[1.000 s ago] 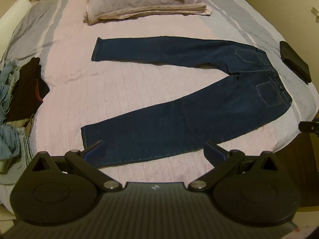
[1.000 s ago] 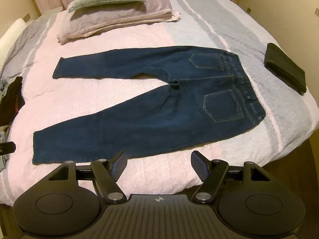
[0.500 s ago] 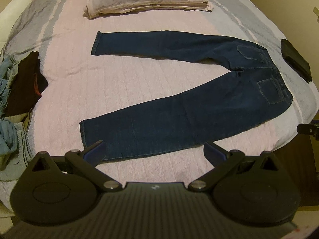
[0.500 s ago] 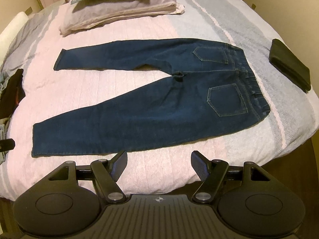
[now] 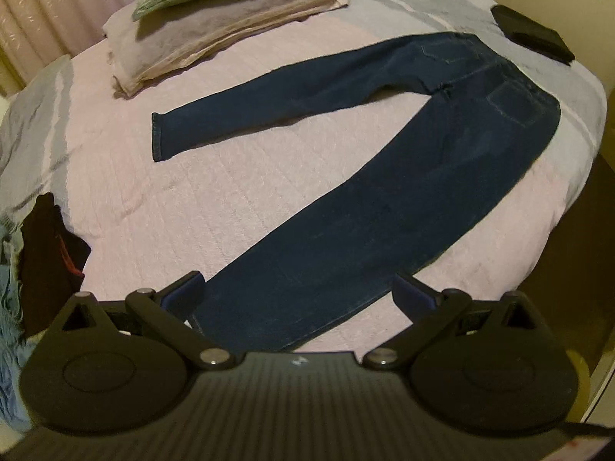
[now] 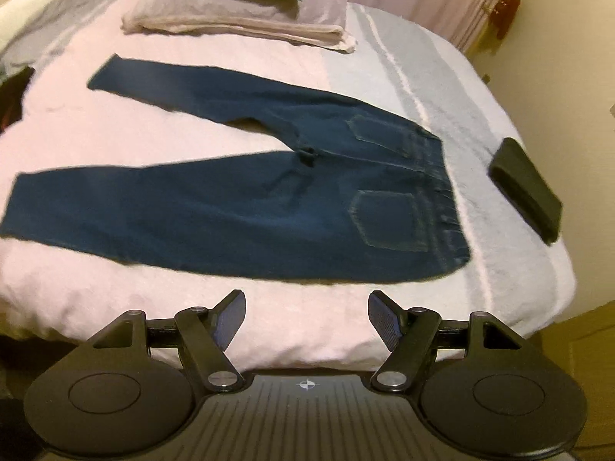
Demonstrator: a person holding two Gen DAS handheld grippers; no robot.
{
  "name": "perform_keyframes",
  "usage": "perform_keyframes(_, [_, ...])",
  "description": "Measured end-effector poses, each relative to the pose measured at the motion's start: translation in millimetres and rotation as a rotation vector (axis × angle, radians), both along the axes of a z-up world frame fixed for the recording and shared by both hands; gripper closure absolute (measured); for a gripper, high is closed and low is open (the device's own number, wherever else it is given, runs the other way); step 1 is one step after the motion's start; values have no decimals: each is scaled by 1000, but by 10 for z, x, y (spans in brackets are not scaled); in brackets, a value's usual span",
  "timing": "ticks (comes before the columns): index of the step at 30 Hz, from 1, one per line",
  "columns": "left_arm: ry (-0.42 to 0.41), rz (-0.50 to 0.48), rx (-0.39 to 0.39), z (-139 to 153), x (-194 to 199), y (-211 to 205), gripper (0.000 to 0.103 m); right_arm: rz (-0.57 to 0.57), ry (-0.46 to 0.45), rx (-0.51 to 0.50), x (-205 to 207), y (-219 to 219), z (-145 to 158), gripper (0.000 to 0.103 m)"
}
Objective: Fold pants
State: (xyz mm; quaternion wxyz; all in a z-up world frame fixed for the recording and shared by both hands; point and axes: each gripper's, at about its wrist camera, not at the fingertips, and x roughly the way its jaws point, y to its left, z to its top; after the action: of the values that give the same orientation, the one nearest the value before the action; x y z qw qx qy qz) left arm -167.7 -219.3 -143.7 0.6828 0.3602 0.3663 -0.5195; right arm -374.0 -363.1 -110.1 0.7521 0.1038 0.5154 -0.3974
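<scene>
**Risk: catching bedcover with the denim**

Both the left gripper [image 5: 298,294] and the right gripper [image 6: 306,317] have fingers spread, holding nothing. The jeans [image 6: 238,207] lie flat, legs apart, on the bed [image 6: 115,299]. A shallow pinch may catch the soft bedcover, or only one denim layer.

No words, numbers or brand names can be read anywhere here. The only sign is a small white crosshair mark [image 6: 306,384] printed on the ribbed black body of the right tool, sitting centred between its two arms. The left tool carries a similar small white mark [image 5: 299,361] in the same spot, too blurred to make out.
</scene>
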Motion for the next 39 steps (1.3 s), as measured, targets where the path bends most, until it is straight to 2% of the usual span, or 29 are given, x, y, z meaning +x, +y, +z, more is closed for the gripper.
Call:
perform_keyframes(5, [-20, -54, -2, -46, 172, -105, 2, 9, -3, -8, -22, -84, 15, 35])
perform_keyframes(9, [-13, -106, 11, -37, 436, -410, 2, 72, -4, -22, 43, -387, 71, 35])
perform_keyframes(13, [-38, -150, -4, -15, 742, -901, 3, 160, 11, -45, 166, -958, 78, 35])
perform_keyframes(17, [-71, -159, -15, -77, 1070, -1479, 3, 259, 34, -35, 322, -1770, -36, 35])
perform_keyframes(23, [-104, -138, 5, -377, 1578, -2280, 5, 444, 54, -18, 605, -3147, -423, 35])
perform_keyframes(26, [-160, -156, 58, -606, 1872, -2559, 5, 512, 76, -16, 790, -3700, -639, 35])
perform_keyframes(29, [-165, -168, 94, -783, 2191, -2751, 6, 548, 80, 10, 988, -4162, -845, 35])
perform_keyframes(33, [-160, -232, 140, -1054, 2618, -3104, 10, 613, 88, 51, 1288, -4553, -1116, 35])
perform_keyframes(37, [-119, -331, 160, -1353, 3010, -3462, 21, 619, 100, 98, 1541, -4842, -1408, 36])
perform_keyframes(39, [-77, -375, 184, -1522, 3218, -3627, 30, 617, 101, 117, 1655, -4976, -1554, 36])
